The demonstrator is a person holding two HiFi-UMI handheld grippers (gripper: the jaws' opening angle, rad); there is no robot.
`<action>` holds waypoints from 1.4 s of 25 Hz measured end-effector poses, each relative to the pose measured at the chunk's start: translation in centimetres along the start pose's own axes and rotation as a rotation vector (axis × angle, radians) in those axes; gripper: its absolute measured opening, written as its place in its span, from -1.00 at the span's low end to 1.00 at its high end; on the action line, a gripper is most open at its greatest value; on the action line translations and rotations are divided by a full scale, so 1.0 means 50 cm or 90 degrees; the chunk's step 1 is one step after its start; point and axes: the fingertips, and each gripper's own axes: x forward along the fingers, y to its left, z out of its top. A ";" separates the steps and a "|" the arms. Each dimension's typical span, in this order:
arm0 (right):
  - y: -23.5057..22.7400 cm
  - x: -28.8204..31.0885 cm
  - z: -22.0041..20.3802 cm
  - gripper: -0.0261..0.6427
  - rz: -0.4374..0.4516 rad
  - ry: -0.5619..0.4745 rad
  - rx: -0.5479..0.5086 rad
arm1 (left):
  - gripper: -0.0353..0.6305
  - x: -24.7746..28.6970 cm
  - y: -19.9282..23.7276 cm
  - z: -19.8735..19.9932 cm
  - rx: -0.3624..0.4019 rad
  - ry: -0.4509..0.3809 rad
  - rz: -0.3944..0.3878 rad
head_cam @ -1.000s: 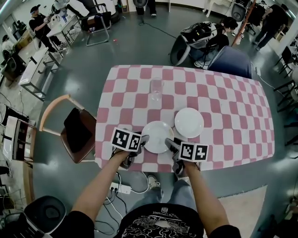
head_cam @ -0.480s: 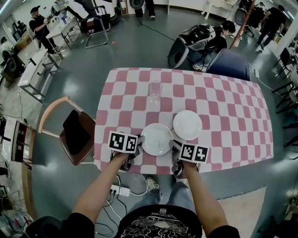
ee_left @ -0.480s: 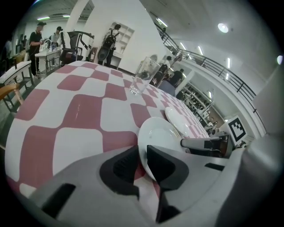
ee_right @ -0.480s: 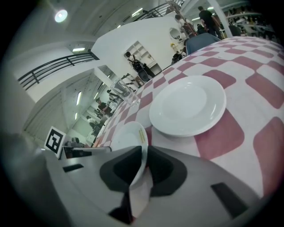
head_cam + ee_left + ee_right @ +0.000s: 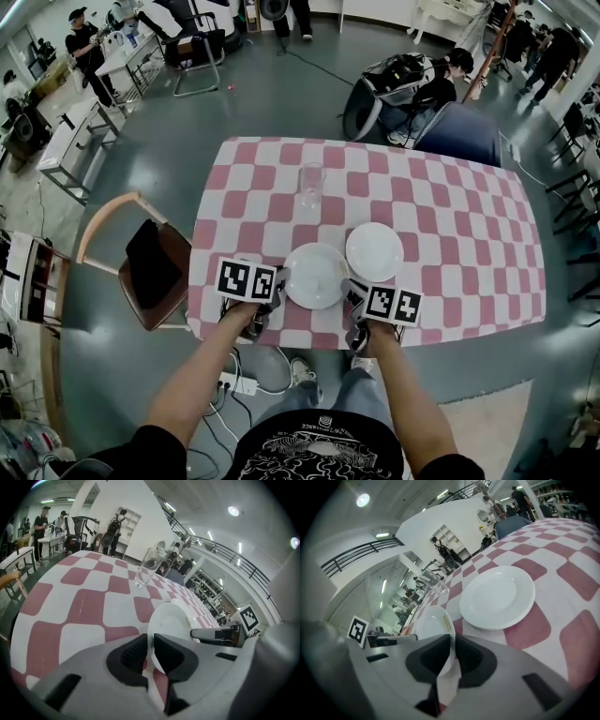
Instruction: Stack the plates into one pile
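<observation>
Two white plates lie side by side on the checked table [image 5: 450,216]. The near plate [image 5: 316,276] sits by the front edge; the second plate [image 5: 374,251] lies just behind and right of it, touching or nearly so. My left gripper [image 5: 281,283] is shut on the near plate's left rim [image 5: 176,623], and its jaws have just been closing on it. My right gripper [image 5: 348,289] pinches the same plate's right rim [image 5: 436,625] and has likewise just been closing. In the right gripper view the second plate [image 5: 498,597] lies flat beyond the jaws [image 5: 453,656].
An empty drinking glass [image 5: 311,185] stands upright behind the plates, toward the table's middle [image 5: 147,566]. A wooden chair [image 5: 150,267] with a dark seat stands at the table's left side. The table's front edge runs right under both grippers.
Both grippers' jaws, open beside the near plate a second ago, have shut onto its left and right rims. The hands have barely shifted.
</observation>
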 end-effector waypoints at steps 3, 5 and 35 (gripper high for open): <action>-0.001 -0.016 0.018 -0.80 -0.003 -0.008 -0.003 | -0.74 -0.001 -0.019 0.017 0.007 -0.008 -0.005; -0.005 -0.028 0.034 -0.79 -0.004 -0.016 -0.005 | -0.74 0.001 -0.036 0.032 0.014 -0.016 -0.008; -0.235 -0.086 0.235 -0.79 0.001 0.027 -0.018 | -0.73 0.221 -0.204 0.130 -0.036 -0.009 0.027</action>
